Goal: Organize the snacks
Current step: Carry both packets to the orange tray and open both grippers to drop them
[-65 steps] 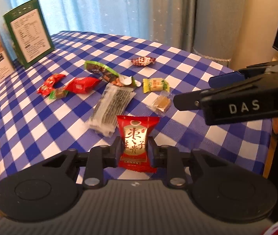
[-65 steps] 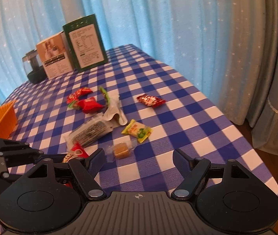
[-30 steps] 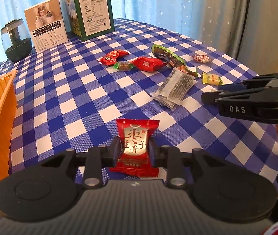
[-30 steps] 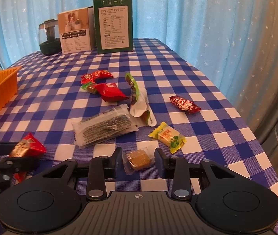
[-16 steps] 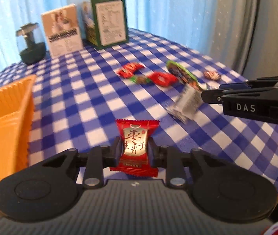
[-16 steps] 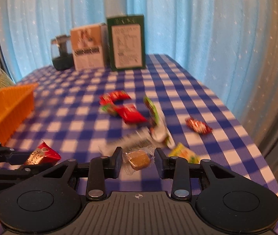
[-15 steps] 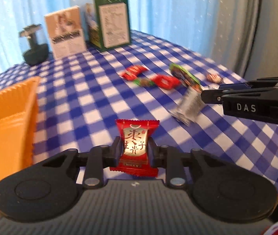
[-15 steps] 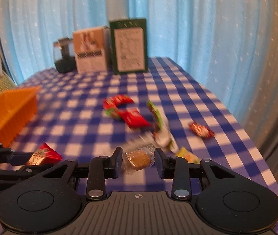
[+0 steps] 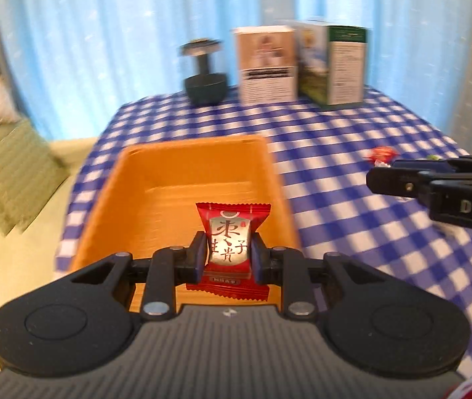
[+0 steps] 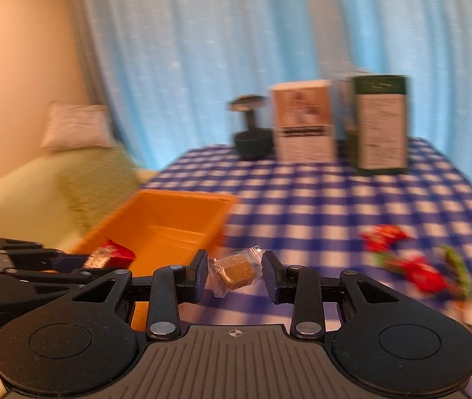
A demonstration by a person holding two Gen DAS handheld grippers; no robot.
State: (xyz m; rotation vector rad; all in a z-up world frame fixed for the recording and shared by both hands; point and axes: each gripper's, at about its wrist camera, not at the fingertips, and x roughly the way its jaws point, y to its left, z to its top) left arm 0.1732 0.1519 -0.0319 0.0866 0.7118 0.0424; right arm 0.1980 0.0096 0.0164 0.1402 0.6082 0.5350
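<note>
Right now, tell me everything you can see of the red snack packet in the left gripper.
The red snack packet is a small glossy pillow pack with crimped, serrated ends and a silvery oval panel bearing red Chinese characters. It stands upright, pinched at its middle between the fingers of the left gripper, top and bottom edges sticking out. It hangs above the near end of the orange bin, not touching it. From the right wrist view it shows edge-on over the same bin.

"DAS" on the right tool [image 9: 435,179]; red packet [image 9: 232,246] reads "枣生贵子" (boxes' print blurred).
</note>
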